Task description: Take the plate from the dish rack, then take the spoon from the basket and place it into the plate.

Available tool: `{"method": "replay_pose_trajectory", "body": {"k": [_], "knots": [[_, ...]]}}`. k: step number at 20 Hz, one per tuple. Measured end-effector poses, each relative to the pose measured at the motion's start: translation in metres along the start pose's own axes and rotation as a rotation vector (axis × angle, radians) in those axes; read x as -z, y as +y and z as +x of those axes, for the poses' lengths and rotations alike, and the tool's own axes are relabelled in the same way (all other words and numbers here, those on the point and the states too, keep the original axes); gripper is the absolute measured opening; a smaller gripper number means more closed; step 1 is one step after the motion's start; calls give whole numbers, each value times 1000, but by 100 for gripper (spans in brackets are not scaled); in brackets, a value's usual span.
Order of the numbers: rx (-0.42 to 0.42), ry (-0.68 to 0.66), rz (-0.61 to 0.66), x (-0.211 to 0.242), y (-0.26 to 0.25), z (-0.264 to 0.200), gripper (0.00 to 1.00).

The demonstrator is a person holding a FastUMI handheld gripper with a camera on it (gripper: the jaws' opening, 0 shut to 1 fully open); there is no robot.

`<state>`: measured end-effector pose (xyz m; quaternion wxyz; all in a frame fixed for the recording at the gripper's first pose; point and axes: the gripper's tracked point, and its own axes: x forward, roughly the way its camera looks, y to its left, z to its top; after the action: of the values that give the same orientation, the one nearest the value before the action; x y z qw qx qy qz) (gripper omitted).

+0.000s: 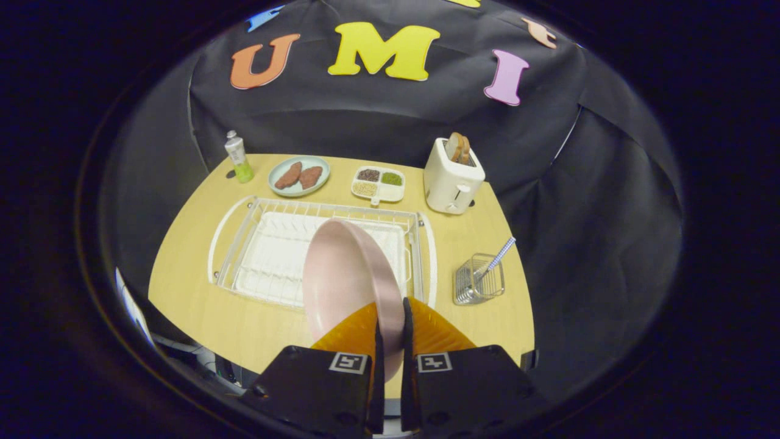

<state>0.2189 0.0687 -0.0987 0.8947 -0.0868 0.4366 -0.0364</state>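
Pink plate [344,274], seemingly lifted on edge above the dish rack [268,244], is clamped between the gripper [390,323] fingers, spoon [496,259] in its basket [478,286].

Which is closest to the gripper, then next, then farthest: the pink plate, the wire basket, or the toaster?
1. Pink plate: clamped between the gripper fingers.
2. Wire basket: ahead, to the right, beside the dish rack.
3. Toaster: far table edge, beyond the basket.

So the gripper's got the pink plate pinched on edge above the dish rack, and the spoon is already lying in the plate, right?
Not quite: the gripper view shows the spoon still in the wire basket. The hand-held gripper does pinch the pink plate on edge above the dish rack.
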Motion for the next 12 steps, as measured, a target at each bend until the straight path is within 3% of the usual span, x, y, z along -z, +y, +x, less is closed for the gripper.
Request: {"method": "replay_pose_trajectory", "body": {"k": [8, 12], "knots": [[-208, -15, 222, 105, 11, 24, 16], [-234, -31, 252, 134, 13, 39, 16]]}}
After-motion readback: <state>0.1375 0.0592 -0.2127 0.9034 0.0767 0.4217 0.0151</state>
